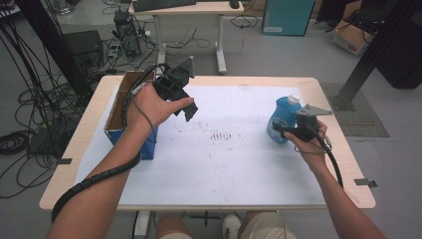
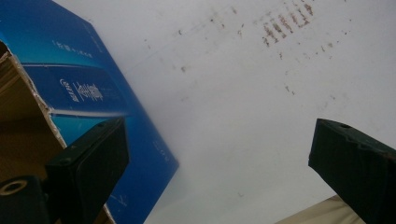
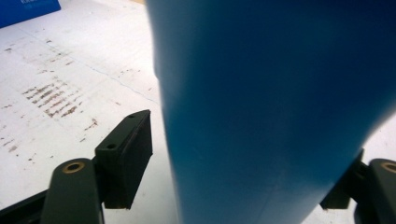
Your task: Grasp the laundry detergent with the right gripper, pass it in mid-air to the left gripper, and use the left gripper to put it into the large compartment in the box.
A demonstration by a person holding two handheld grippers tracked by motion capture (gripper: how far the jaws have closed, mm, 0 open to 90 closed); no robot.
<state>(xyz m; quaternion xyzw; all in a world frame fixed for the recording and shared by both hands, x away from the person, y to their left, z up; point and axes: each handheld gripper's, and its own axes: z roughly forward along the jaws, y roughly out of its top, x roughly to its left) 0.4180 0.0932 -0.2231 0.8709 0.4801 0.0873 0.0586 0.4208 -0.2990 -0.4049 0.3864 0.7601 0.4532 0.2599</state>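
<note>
1. Blue bottle [image 1: 282, 119] w/ white cap stands upright at the right side of the table [image 1: 328, 186], on the white sheet [image 1: 224, 164]. It's well apart from the box on the far left.
2. Right gripper [image 3: 243, 163] is at the bottle's body. In the right gripper view the jaws sit either side of the blue wall, w/ a sliver of gap at the left jaw; the right jaw is mostly hidden. So the jaws are spread about bottle-wide, around it, but can't tell if they're pressing yet.
3. Handling, my guess: plastic, smooth, prob slippery; walls may flex if squeezed hard. If there's liquid inside it'd be bottom-heavy and could swing. Best hold looks like mid-body across the narrower width, not the cap.
4. Left gripper [image 2: 219, 154] is held up over the left part of the table, jaws wide apart, nothing between them. Left gripper view looks down on bare sheet and the box edge.
5. Blue cardboard box [image 1: 119, 112] has an open top, brown inside; contents not visible.
6. Brown smudges [image 1: 221, 135] mark the sheet's middle, between box and bottle.
</note>
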